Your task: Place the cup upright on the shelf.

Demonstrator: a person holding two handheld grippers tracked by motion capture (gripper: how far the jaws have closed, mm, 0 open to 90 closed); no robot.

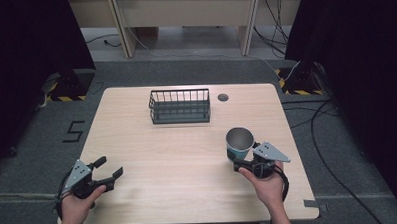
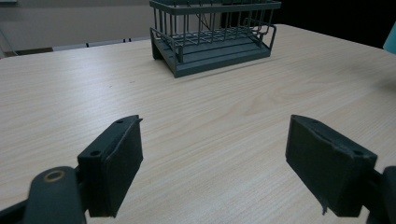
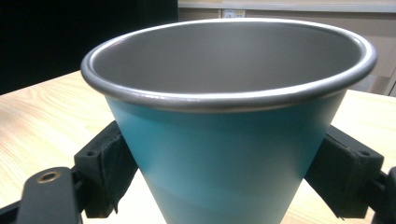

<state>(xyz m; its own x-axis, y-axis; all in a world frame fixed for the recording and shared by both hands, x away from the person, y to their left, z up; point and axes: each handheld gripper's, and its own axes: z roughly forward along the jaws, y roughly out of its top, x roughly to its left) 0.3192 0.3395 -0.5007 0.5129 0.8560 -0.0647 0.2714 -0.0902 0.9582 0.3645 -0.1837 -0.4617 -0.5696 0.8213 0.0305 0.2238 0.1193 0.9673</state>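
So the right claw [image 1: 244, 161] is clamped around a teal metal cup [image 1: 239, 142], one pad on each side of its lower wall. In the right gripper view the cup [image 3: 224, 140] stands upright between the jaws, steel rim up, nothing visible inside. It's over the right side of the bench [image 1: 188, 162], toward the near edge. The left claw [image 1: 108, 169] is spread wide with nothing in it, hovering low over bare wood at the near left corner. A dark wire basket [image 1: 180, 106] sits toward the far edge, well apart from both. There's a small round grommet [image 1: 223, 97] just to its right.
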